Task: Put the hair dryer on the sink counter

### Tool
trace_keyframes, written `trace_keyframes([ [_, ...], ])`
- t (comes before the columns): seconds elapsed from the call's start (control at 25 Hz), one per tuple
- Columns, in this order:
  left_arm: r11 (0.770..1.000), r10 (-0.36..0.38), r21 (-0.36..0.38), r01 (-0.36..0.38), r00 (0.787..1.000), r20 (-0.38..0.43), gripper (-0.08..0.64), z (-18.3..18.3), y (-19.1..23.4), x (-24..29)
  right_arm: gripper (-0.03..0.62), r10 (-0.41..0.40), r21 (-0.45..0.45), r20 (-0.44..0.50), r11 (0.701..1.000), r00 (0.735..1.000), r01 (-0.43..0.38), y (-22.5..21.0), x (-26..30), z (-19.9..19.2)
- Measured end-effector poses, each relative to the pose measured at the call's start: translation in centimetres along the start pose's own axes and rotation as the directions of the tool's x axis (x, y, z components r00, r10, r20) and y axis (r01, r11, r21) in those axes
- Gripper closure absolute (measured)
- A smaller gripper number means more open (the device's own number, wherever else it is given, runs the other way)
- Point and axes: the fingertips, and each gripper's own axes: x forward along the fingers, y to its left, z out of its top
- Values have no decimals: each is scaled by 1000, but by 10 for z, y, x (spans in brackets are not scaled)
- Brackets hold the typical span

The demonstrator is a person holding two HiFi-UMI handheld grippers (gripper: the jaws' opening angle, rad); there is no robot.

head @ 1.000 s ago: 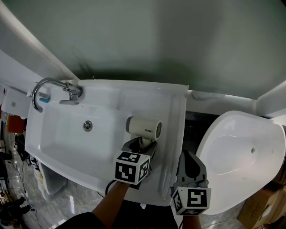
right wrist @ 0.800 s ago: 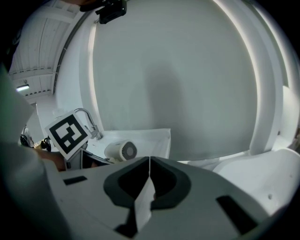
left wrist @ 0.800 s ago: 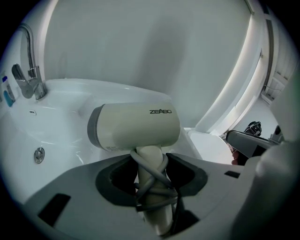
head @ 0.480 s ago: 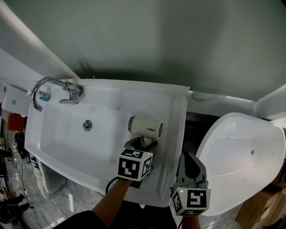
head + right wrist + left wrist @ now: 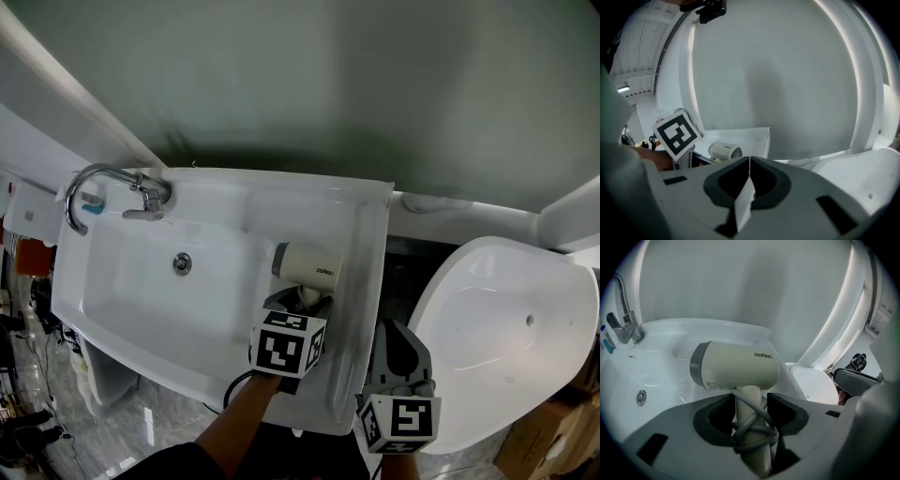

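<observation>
Nudged hair dryer (image 5: 305, 267) rightward on the sink worktop (image 5: 361, 234), easing left tool (image 5: 300, 302) open around its cord-wrapped handle (image 5: 747, 401) to leave it there, right tool (image 5: 749, 180) clenched empty

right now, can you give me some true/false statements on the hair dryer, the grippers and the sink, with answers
1. The hair dryer lies on the sink counter, right of the basin. True.
2. Its handle stands between the left gripper's jaws. True; those jaws are opening.
3. The right gripper holds the hair dryer's cord. False: its jaws are together with nothing between them; the cord is wrapped round the handle.
4. The faucet stands right beside the hair dryer. False: it is at the basin's opposite end.
</observation>
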Motion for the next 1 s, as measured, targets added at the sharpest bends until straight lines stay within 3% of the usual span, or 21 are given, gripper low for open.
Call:
trace_keyframes([
  [0.24, 1000, 17, 18, -17, 1000, 3, 342, 0, -1, 0, 570, 2, 1, -1, 1000, 1000, -2, -3, -1, -1],
  [0.44, 996, 45, 75, -45, 999, 0, 310, 1, -1, 0, 571, 11, -1, 0, 1000, 1000, -11, -2, -1, 0],
  [0.64, 998, 28, 61, -28, 1000, 15, 305, 4, -2, -6, 569, 19, -3, 5, 1000, 1000, -19, 0, -2, 1],
  [1.0, 996, 16, 83, -26, 993, 121, 305, 17, -8, -54, 571, 31, -19, 50, 999, 998, -30, 15, -13, 18],
])
